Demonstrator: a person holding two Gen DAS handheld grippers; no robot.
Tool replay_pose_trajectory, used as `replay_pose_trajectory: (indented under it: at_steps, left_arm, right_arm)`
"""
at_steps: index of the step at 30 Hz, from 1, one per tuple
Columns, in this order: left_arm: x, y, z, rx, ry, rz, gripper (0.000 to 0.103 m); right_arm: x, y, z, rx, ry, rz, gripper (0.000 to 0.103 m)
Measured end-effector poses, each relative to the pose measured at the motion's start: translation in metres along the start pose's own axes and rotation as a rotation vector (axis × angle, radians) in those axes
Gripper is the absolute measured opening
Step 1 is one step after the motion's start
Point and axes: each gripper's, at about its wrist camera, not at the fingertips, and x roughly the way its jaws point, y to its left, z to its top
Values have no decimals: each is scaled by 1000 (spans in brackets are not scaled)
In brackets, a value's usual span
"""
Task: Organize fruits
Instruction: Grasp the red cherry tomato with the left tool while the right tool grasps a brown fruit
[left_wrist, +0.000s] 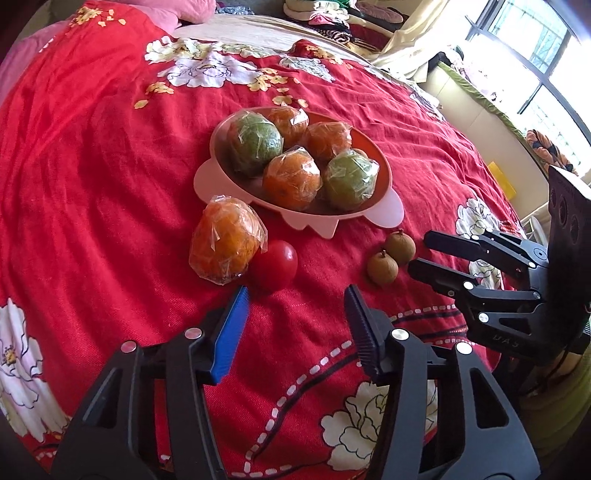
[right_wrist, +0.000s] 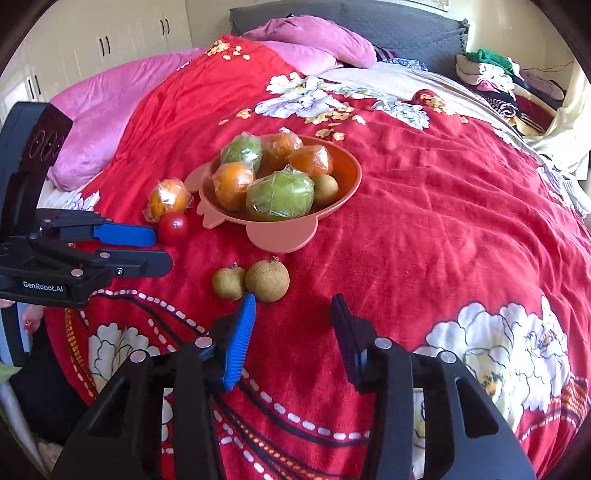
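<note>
- We judge the sorting partly done: the pink bowl (left_wrist: 295, 218) already holds five wrapped citrus, three orange and two green, and from the right wrist view a small brown fruit (right_wrist: 325, 189) also sits inside against the near green one.
- Four pieces are left on the red bedspread (left_wrist: 92, 155), as far as we can see.
- The wrapped orange (left_wrist: 227, 242) and the red tomato (left_wrist: 275, 264) lie touching each other, just ahead of our left gripper (left_wrist: 297, 299), with the tomato close off its blue-padded finger.
- The two brown round fruits (right_wrist: 251, 282) lie touching, directly in front of our right gripper (right_wrist: 291, 306), nearest its blue pad, between the tongs and the bowl.
- Both pairs of tongs stand apart and hold nothing.
- The left gripper hovers low over the cloth, aimed toward the tomato and the bowl beyond it.
- The right gripper is held low too, pointing toward the bowl, its fingers wide enough to take one brown fruit.
- We cannot tell whether either gripper touches the cloth.
</note>
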Motion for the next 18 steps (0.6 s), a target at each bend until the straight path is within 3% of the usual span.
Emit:
replay_pose_trajectory:
  at_steps: [13, 18]
  left_arm:
    - [9, 3, 10, -11, -12, 0, 45]
    - [11, 2, 13, -2, -11, 10, 41]
  right_arm:
    - [16, 6, 16, -35, 0, 65, 35]
    - [21, 7, 19, -37, -1, 84, 34]
